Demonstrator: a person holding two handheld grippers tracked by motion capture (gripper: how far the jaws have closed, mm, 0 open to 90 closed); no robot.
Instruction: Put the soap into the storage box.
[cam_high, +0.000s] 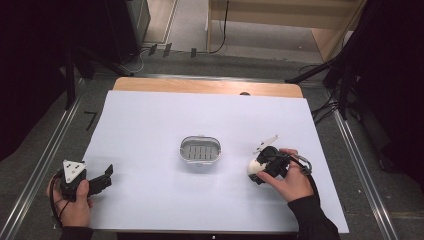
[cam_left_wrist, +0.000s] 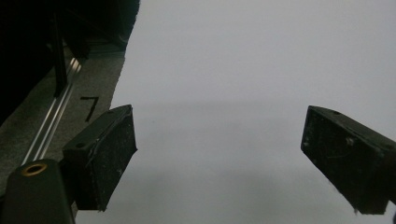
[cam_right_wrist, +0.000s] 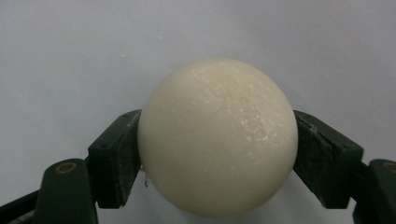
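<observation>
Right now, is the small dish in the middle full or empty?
Empty: the dish shows its bare slotted bottom, and the white ball sits apart in the right tongs.

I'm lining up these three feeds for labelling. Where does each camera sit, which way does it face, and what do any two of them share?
High view: above the person's side, looking forward and down on the white table; both hands show, left gripper, soap dish.
Left gripper view: rides the left gripper, looking along wide-apart jaws at bare table.
Right gripper view: rides the right gripper, jaws pressing a white ball.
Shared: the ball and right gripper also show from above.
</observation>
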